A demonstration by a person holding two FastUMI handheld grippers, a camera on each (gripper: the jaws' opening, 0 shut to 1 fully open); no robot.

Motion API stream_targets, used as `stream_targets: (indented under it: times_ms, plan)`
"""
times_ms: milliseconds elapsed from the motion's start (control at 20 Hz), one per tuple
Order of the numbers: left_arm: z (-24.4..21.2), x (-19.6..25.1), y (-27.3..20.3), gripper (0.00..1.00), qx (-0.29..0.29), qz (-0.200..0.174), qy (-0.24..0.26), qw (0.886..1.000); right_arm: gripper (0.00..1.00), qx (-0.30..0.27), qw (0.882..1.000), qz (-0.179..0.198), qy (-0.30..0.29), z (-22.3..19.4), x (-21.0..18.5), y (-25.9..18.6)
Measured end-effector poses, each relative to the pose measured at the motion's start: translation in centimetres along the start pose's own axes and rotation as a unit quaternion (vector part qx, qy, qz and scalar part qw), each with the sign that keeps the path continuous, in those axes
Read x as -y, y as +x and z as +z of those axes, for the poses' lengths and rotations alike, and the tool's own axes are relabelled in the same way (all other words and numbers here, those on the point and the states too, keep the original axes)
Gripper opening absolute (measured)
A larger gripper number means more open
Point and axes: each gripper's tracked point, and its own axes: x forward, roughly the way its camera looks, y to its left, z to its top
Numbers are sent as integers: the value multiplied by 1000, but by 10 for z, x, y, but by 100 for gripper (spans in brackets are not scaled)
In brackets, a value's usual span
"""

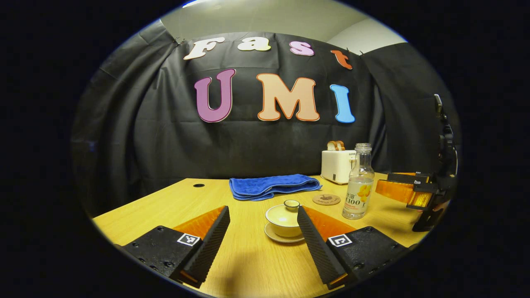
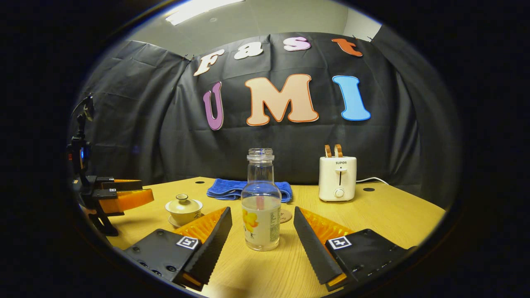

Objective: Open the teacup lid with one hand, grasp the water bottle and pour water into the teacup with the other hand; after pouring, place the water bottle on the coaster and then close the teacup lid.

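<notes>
A cream teacup [image 1: 284,221] with its lid [image 1: 291,204] on sits on a saucer, just ahead of my left gripper [image 1: 263,231], which is open, its right finger beside the cup. The clear water bottle [image 1: 358,182], uncapped and part full, stands upright to the cup's right. A round brown coaster [image 1: 326,199] lies behind and between them. In the right gripper view the bottle [image 2: 261,203] stands upright between the fingers of my open right gripper [image 2: 262,234], untouched. The teacup [image 2: 183,209] sits left of it, and the coaster [image 2: 285,215] peeks out behind the bottle.
A folded blue towel [image 1: 271,186] lies at the back of the wooden table [image 1: 244,265]. A white toaster [image 2: 337,178] with bread in it stands at the back right. The other gripper [image 1: 414,192] hovers right of the bottle.
</notes>
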Motion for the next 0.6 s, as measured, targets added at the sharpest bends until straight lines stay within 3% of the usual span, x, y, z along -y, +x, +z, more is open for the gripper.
stream_targets:
  times_ms: [150, 300, 600]
  plan:
    - [2, 6, 1, 96, 3, -19, -3, 1000, 94, -3, 1000, 1, 0, -1, -1, 0]
    - [0, 1, 2, 97, 2, -6, -4, 1000, 96, -2, 1000, 1, 0, -1, -1, 0]
    - [-1, 18, 18, 96, 0, -45, -5, 999, 96, -1, 1000, 3, 0, 1, -2, -1]
